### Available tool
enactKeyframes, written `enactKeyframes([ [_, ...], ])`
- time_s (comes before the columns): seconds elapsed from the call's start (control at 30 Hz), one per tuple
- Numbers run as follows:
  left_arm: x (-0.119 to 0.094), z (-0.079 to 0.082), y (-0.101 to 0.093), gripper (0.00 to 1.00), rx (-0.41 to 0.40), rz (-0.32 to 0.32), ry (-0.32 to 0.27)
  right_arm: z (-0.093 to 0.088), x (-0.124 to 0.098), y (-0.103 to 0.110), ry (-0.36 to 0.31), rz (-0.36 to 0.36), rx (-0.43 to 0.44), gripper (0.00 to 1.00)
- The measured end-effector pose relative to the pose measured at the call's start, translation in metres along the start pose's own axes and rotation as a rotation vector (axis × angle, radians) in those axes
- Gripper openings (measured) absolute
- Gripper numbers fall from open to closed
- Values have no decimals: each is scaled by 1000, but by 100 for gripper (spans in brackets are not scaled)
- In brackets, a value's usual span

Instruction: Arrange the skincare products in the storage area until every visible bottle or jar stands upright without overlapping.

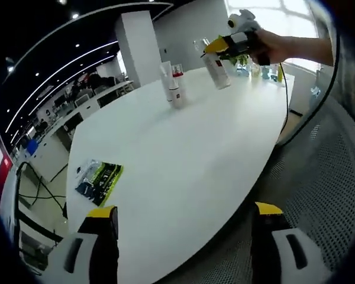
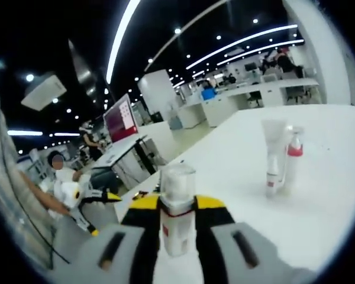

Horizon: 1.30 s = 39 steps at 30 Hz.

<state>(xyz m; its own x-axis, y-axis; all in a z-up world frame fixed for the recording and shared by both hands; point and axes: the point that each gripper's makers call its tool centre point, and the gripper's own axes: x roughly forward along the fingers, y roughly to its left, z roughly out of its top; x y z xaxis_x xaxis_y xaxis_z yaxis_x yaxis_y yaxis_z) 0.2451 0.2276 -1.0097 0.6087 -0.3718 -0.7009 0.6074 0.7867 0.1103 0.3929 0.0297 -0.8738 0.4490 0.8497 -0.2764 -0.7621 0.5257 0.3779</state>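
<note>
Two bottles stand out on the white round table (image 1: 183, 160): a white tube standing on its cap (image 2: 274, 155) and a slim white pump bottle with a red collar (image 2: 292, 158), just beside each other, maybe touching, both upright. Same pair in the left gripper view, tube (image 1: 166, 81) behind red-collar bottle (image 1: 177, 87).

Right gripper (image 2: 176, 208) has its jaws closed on a white bottle with a clear cap (image 2: 177, 207), held upright between the yellow-tipped jaws, near the table edge. Left gripper view shows that gripper (image 1: 222, 48) in a hand (image 1: 278, 46) at the far side of the table, bottle (image 1: 216, 70) hanging under it, base at or just above the tabletop, can't tell which.

Left gripper (image 1: 183, 222) sits low at the near edge, jaws spread wide, nothing between them. A green and black packet (image 1: 98, 177) lies flat on the table near it, not part of the job.

More small bottles (image 1: 257, 71) cluster behind the hand, too small to read.

Risks, my guess: grip looks to sit high near the cap, so the bottle may swing or tip on release if the base isn't flat on the table. Setting it too close to the standing pair could knock the slim one over. Table edge is close, so a slip drops it off.
</note>
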Motion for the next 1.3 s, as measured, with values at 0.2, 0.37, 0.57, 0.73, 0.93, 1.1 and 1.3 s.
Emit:
enactKeyframes([
  [0.2, 1, -8, 2, 84, -95, 0, 40, 0, -5, -15, -1, -26, -10, 19],
  [0.37, 1, -12, -1, 78, -116, -15, 62, 4, -13, -34, -14, -58, -19, 20],
  [0.57, 2, -15, -4, 78, -110, -27, 82, 10, -17, -56, -36, -102, -56, 20],
  [0.73, 3, -20, -8, 78, -85, -40, 109, 13, -16, -72, -52, -137, -99, 19],
  [0.93, 2, -25, -7, 69, -59, -37, 148, 16, -18, -87, -72, -173, -137, 19],
  [1.1, 2, -26, -7, 69, -59, -38, 153, 13, -16, -102, -76, -196, -140, 19],
  [1.3, 3, -28, -6, 69, -58, -40, 161, 17, -14, -117, -101, -220, -183, 19],
])
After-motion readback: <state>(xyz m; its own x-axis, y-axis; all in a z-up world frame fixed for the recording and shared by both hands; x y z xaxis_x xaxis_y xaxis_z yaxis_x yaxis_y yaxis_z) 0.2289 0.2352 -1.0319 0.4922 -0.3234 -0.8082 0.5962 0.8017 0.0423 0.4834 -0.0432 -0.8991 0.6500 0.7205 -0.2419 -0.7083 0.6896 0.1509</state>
